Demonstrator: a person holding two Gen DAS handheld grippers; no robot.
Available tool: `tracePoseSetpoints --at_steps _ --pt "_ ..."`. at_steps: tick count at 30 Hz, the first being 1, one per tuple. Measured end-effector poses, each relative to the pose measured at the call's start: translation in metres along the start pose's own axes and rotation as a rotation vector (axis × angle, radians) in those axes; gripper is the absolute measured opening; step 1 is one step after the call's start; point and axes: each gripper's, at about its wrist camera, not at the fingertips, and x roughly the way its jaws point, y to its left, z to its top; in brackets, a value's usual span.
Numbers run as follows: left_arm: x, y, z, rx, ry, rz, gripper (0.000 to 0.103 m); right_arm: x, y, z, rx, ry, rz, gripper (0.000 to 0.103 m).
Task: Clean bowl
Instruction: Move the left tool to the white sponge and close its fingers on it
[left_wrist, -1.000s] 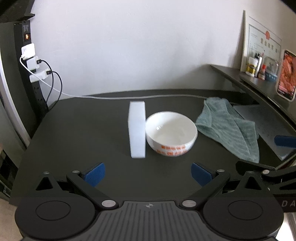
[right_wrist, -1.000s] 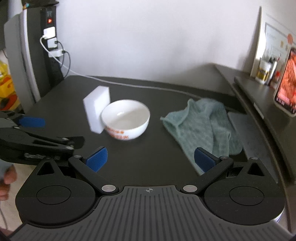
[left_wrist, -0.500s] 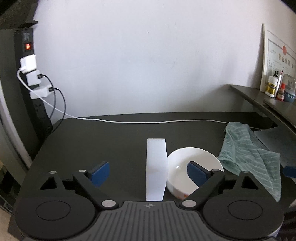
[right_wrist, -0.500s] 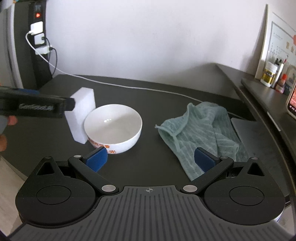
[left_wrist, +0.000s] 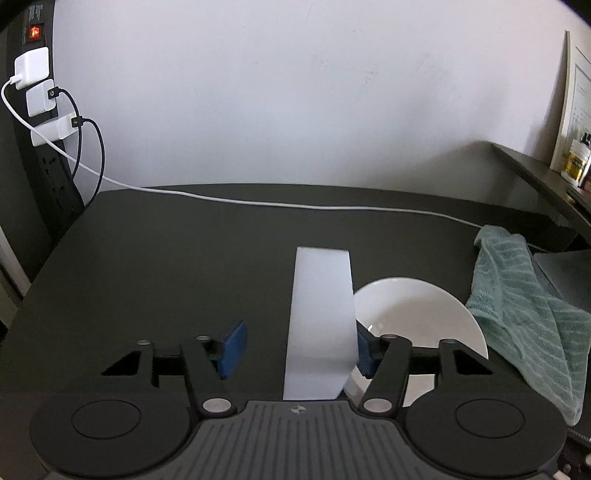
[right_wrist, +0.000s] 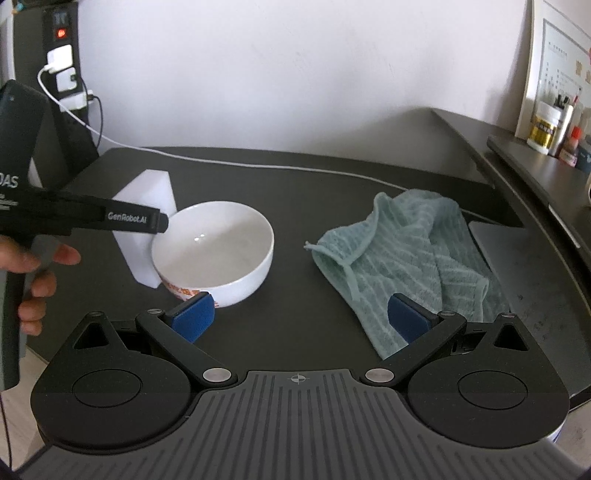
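Note:
A white bowl (right_wrist: 214, 247) with orange print stands on the dark table (right_wrist: 295, 184). Against its left side a white sponge block (right_wrist: 147, 218) stands upright on edge. In the left wrist view the sponge (left_wrist: 319, 321) sits between the fingers of my left gripper (left_wrist: 299, 350), which is open: the right pad touches the sponge and the left pad is a gap away. The bowl (left_wrist: 417, 317) lies just right of that finger. My right gripper (right_wrist: 301, 316) is open and holds nothing, just in front of the bowl. The left gripper (right_wrist: 159, 223) reaches in from the left.
A green cloth (right_wrist: 399, 258) lies crumpled right of the bowl, beside a grey mat (right_wrist: 524, 273). A white cable (left_wrist: 295, 205) crosses the table's back from a power strip (left_wrist: 40, 92). A shelf (right_wrist: 535, 162) with bottles runs along the right. A hand (right_wrist: 37, 280) holds the left gripper's handle.
My left gripper has moved forward around the sponge and its fingers have narrowed, the right pad now touching it. The right gripper has come closer to the bowl.

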Motion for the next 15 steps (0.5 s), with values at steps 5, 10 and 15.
tracePoseSetpoints --at_steps 5,10,15 --pt "-0.006 0.001 0.001 0.010 -0.027 0.025 0.030 -0.001 -0.004 0.000 0.031 -0.004 0.030 0.091" --pt "-0.042 0.005 0.006 -0.004 -0.103 -0.045 0.029 0.001 -0.002 0.001 0.042 0.000 0.043 0.058" --pt "-0.071 -0.006 0.019 -0.005 -0.191 -0.153 0.029 0.004 0.001 -0.001 0.030 0.007 0.026 0.037"
